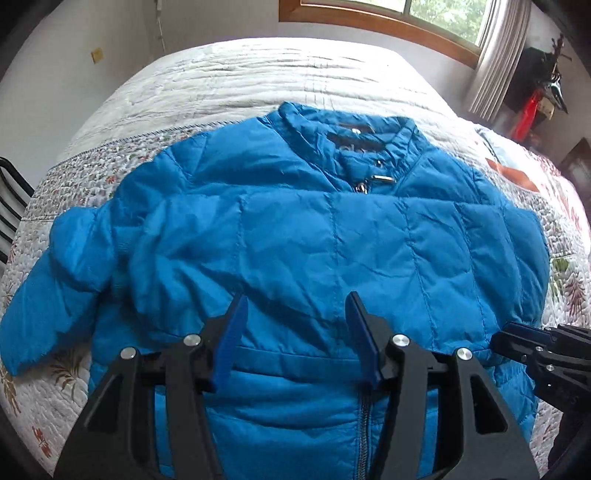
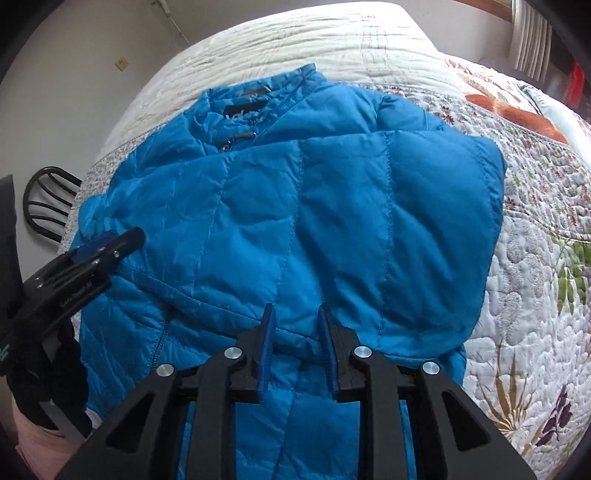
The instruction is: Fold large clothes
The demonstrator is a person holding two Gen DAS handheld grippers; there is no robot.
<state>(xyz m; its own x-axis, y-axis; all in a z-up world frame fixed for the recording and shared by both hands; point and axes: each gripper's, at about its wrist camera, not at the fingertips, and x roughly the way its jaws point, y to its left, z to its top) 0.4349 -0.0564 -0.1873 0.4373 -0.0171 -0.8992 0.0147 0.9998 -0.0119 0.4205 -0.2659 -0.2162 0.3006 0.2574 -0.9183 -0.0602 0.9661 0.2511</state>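
Black two-finger left gripper (image 1: 295, 306), with blue pads on its fingers, filled the bottom of the left wrist view. Its jaws stood spread about halfway, with nothing between the pads – they hung just above the bright blue quilted puffer jacket (image 1: 295, 236) without pressing on it. From the right wrist view the same tool showed at the left edge, held by a hand in a black glove (image 2: 44, 365).

Beside it, the black two-finger right gripper (image 2: 297, 314) had its blue pads set close together, a narrow gap left open; no fabric was caught in that gap, and the tips sat over the folded-over cloth near the jacket's middle.

The jacket lay spread on the white quilted bedspread with a flower print (image 1: 221, 85), collar away from the cameras, zip closed down the front. One sleeve was folded across the chest (its cuff edge ran level across the body), while the other sleeve (image 1: 40, 306) stuck out toward the left side of the left wrist view, lying flat on the bedspread. A silver zip pull (image 1: 382, 179) rested just under the collar.

Beyond the bed were a wood-framed window (image 1: 388, 18) with a pale striped curtain (image 1: 495, 55) – and a black metal chair back (image 2: 48, 199) stood beside the bed.
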